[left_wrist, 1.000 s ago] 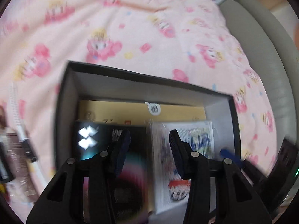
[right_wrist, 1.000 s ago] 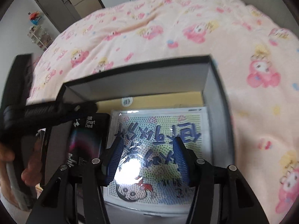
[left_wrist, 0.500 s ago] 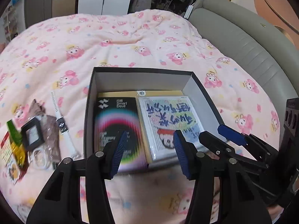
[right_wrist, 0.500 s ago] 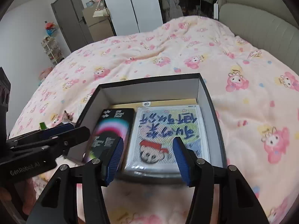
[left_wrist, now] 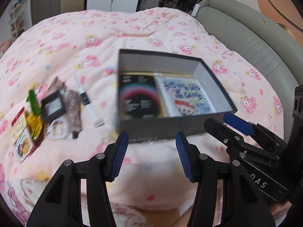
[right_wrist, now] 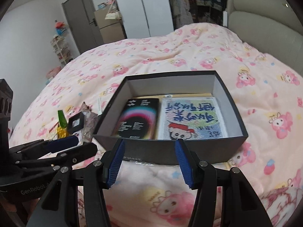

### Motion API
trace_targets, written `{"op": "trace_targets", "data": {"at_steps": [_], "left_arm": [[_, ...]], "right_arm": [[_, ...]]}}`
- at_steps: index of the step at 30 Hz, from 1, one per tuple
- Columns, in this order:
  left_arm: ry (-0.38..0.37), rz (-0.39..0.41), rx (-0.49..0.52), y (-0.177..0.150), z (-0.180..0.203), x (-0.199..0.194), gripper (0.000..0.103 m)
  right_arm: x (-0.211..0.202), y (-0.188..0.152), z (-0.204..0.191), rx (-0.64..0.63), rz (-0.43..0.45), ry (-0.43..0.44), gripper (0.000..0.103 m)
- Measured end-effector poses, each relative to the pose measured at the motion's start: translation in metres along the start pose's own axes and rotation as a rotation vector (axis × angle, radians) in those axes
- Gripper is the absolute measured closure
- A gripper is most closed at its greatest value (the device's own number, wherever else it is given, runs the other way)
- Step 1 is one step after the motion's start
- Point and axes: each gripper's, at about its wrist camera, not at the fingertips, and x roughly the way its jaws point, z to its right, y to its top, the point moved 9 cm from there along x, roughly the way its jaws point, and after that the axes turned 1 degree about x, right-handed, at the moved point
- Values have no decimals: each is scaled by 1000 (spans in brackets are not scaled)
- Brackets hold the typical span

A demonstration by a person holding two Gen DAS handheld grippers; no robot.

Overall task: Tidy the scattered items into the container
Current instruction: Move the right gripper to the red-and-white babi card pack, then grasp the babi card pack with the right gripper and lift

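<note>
A black box [left_wrist: 170, 130] with grey inner walls sits on the pink quilt. In it lie a black booklet with a rainbow ring [left_wrist: 139, 98] and a bead picture [left_wrist: 185, 96], side by side. Left of the box is a loose pile: a green sachet [left_wrist: 34, 100], a small black frame [left_wrist: 53, 106], a white watch [left_wrist: 85, 94], a brown packet [left_wrist: 73, 104] and a red card [left_wrist: 20, 130]. My left gripper [left_wrist: 151, 138] hangs open and empty before the box's near wall. My right gripper [right_wrist: 150, 143] is also open and empty, just short of the box [right_wrist: 170, 151].
The pink cartoon quilt [right_wrist: 170, 56] covers the whole bed. A grey padded headboard [left_wrist: 255, 41] curves along the right side. A grey door [right_wrist: 79, 19], a white wardrobe [right_wrist: 147, 7] and a small shelf [right_wrist: 60, 51] stand beyond the bed.
Both grippers have drawn back and up, out from over the box's contents to short of its near wall. The left jaws stand wider than a second ago. The pile at left has come into view.
</note>
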Motion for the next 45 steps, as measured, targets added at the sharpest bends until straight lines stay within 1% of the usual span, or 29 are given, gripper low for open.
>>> {"op": "trace_targets", "data": {"at_steps": [5, 9, 11, 12, 14, 15, 18, 20, 21, 23, 24, 25, 27, 29, 33, 35, 37, 40, 41, 42, 43, 44, 45], "left_arm": [[20, 6, -46, -16, -39, -21, 50], [21, 25, -149, -21, -92, -44, 50], [63, -1, -197, -27, -123, -53, 50], [89, -9, -222, -29, -141, -60, 50], [103, 3, -273, -37, -175, -75, 50], [111, 8, -302, -41, -191, -81, 50], [131, 20, -394, -57, -238, -91, 50], [139, 9, -458, -70, -268, -89, 50], [143, 0, -477, -75, -281, -86, 50], [148, -29, -519, -82, -307, -76, 50], [140, -38, -545, -83, -316, -71, 50], [122, -45, -580, -84, -326, -64, 50], [97, -51, -623, -85, -343, -51, 50], [80, -75, -657, -87, -358, -33, 50], [42, -102, -700, -93, -377, -8, 50], [17, -97, -718, -94, -383, -1, 50], [9, -106, -738, -95, -390, 6, 50], [-12, -125, -757, -95, -397, 22, 49], [-16, -129, -762, -94, -398, 26, 49], [-24, -131, -768, -92, -399, 30, 49], [-37, -129, -769, -88, -397, 32, 49], [-50, -122, -762, -85, -394, 31, 52], [-67, -111, -752, -80, -390, 29, 59]], "right_arm": [[14, -8, -53, -89, -54, 75, 53], [21, -4, -111, -158, -64, 152, 54], [30, -5, -142, -193, -84, 206, 54], [35, -7, -159, -208, -104, 250, 54], [46, -12, -194, -212, -153, 352, 56], [53, -14, -211, -210, -178, 377, 56], [73, -17, -246, -241, -218, 387, 56], [88, -18, -264, -258, -247, 386, 56], [97, -19, -272, -272, -273, 399, 56], [116, -26, -290, -274, -356, 466, 56], [125, -31, -296, -264, -404, 494, 57], [135, -36, -302, -260, -444, 501, 59], [149, -37, -307, -285, -452, 466, 59], [165, -36, -312, -308, -462, 430, 59], [200, -44, -318, -328, -536, 408, 59], [211, -51, -321, -349, -568, 412, 59], [218, -56, -324, -345, -582, 428, 59], [229, -60, -327, -347, -597, 422, 59], [231, -61, -330, -346, -600, 440, 59], [231, -62, -334, -334, -613, 472, 63], [230, -64, -337, -320, -628, 499, 77], [227, -64, -340, -302, -634, 524, 80], [224, -63, -340, -296, -625, 529, 82]]}}
